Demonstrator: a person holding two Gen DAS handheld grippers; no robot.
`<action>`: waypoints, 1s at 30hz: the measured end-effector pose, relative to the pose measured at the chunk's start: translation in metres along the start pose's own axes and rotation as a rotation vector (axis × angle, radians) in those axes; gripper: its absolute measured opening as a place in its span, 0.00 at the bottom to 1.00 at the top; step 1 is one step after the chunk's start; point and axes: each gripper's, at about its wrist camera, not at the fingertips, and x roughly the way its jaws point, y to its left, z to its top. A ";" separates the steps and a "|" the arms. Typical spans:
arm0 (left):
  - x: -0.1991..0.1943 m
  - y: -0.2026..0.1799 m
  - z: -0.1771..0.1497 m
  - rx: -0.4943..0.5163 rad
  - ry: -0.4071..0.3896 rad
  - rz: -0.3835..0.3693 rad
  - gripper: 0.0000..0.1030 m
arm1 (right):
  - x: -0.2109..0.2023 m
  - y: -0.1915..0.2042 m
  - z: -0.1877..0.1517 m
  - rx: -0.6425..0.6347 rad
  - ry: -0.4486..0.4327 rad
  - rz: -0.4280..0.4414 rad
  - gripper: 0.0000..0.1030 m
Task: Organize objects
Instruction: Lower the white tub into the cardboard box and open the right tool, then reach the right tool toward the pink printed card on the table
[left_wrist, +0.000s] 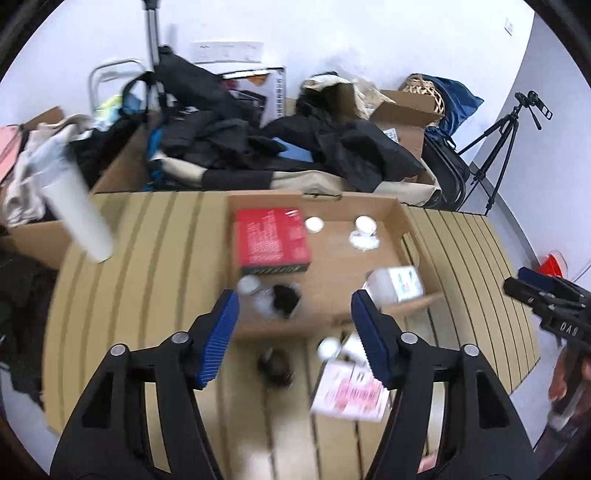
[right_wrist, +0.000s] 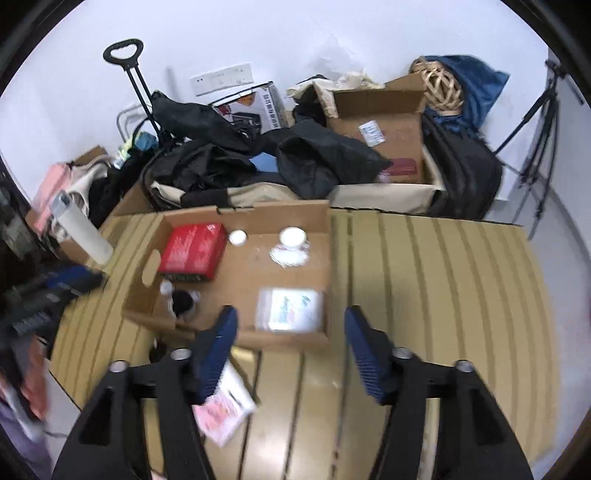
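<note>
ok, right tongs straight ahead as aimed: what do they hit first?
Likely the cardboard tray's near wall, then the clear packet just inside it. The right tongs are open and empty; depth is uncertain.

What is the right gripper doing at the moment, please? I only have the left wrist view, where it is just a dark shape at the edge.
Observer: The right gripper is open and holds nothing; it hovers above the table, just in front of the cardboard box.
Operator: Thank you. Does that box have a handle on its left wall?
Observer: Yes, an oval cutout beside the red box.
Operator: And is the white packet fully inside?
Observer: Yes, the white packet lies flat in the near right corner.
</note>
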 end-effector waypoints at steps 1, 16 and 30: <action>-0.010 0.004 -0.006 -0.001 -0.003 0.024 0.69 | -0.008 0.002 -0.005 0.000 -0.004 0.001 0.68; -0.130 0.013 -0.205 0.075 -0.105 0.067 0.99 | -0.114 0.054 -0.191 -0.038 -0.151 -0.017 0.78; -0.108 -0.004 -0.295 0.121 -0.015 -0.041 1.00 | -0.109 0.099 -0.332 0.060 -0.182 0.011 0.78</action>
